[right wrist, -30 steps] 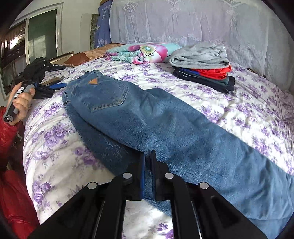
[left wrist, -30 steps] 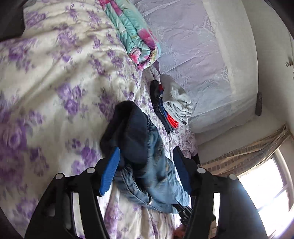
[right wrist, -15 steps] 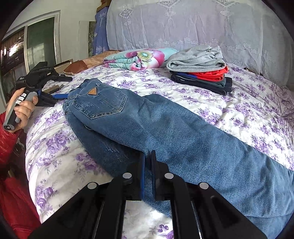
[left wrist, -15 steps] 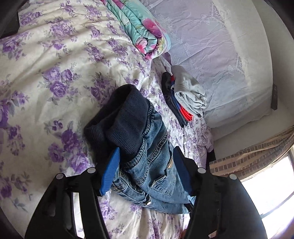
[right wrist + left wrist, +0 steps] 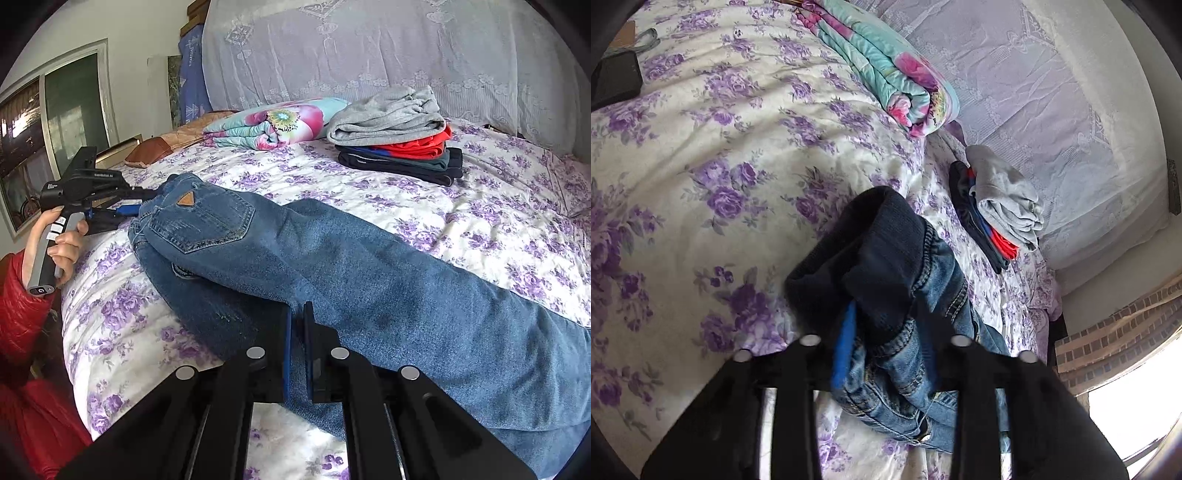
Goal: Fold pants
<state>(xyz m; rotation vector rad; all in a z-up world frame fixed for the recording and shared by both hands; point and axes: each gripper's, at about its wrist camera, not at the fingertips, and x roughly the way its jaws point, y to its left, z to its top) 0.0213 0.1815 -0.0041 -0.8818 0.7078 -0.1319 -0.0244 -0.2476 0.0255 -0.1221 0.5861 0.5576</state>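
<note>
Where the left wrist view looks down, the blue denim pants with a dark knit lining (image 5: 905, 295) show their bunched waistband end on the purple-flowered white bed cover (image 5: 720, 166); the left gripper (image 5: 886, 354) has its jaws drawn in on that waistband, denim and lining gathered between the blue pads. From the right wrist view, the same pants (image 5: 332, 266) lie stretched across the bed, one leg stacked on the other, back pocket up; long axis runs from the waistband at far left, near the person's hand (image 5: 55, 240), to the legs leaving frame at lower right. The right gripper (image 5: 297, 332) has its jaws narrow, pinching the near edge of the leg fabric. Judged progress: lengthwise halving looks done; crosswise folds remain. A folded stack of grey, red and dark clothes (image 5: 399, 144) sits well apart near the headboard.
</note>
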